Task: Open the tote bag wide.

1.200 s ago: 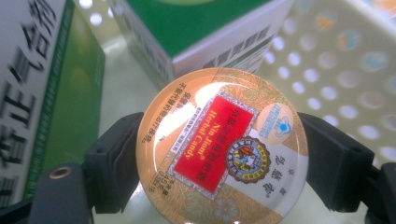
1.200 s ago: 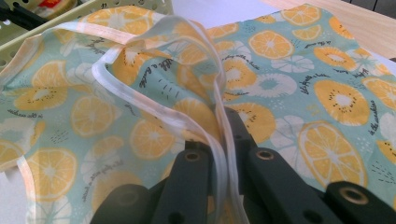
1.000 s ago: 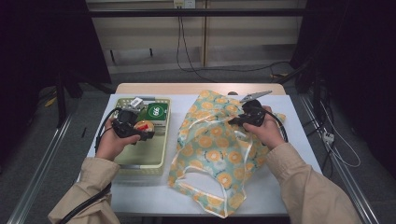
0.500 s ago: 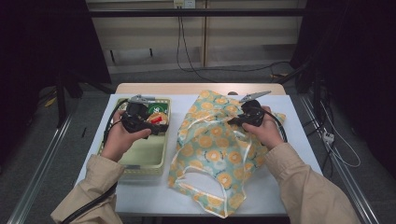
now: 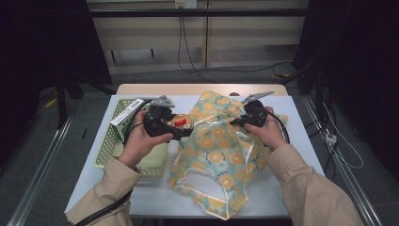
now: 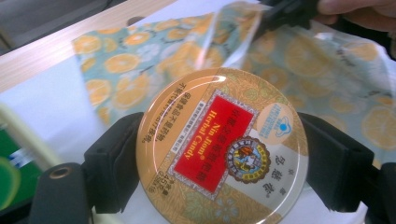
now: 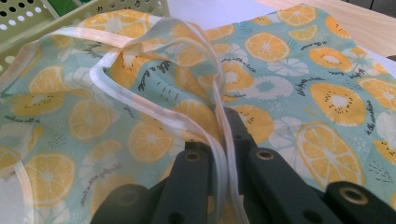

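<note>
The fingers (image 6: 116, 163) of the left gripper (image 5: 181, 127) are clamped on the sides of a round herbal candy tin (image 6: 222, 149), which sits lid-up between them, raised just beside the fruit-print bag (image 5: 219, 150) and near the green basket (image 5: 106, 148). The right gripper (image 5: 237, 121) has its fingers (image 7: 187, 182) pinched together on the bag's white-edged rim (image 7: 219, 140), lifting that rim off the white table (image 5: 303, 136)
</note>
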The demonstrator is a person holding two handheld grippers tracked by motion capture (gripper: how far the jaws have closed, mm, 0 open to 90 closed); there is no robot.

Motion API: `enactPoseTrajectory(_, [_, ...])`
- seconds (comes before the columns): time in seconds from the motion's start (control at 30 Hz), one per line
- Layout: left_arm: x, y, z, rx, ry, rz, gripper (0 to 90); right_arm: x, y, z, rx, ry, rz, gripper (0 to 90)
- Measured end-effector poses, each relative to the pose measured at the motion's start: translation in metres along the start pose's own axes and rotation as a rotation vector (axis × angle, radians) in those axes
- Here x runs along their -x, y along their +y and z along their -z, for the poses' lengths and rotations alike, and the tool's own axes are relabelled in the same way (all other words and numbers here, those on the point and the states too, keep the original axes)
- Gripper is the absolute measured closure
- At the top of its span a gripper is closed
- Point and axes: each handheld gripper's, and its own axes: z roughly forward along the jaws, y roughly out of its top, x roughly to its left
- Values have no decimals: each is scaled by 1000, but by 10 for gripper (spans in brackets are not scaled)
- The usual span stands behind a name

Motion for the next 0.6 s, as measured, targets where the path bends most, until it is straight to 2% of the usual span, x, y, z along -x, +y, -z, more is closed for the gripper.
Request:
enactPoseTrajectory(0.23, [14,4,-15,2,-40,-26,206,0,0,0,-1,0,3,889])
enactPoseTrajectory(0.33, [21,6,-20,-5,-52,-49,206,0,0,-1,3,0,0,890])
enactPoseTrajectory(0.6, [36,8,-34,0,-99,-68,205,0,2,0,8,-1,1,890])
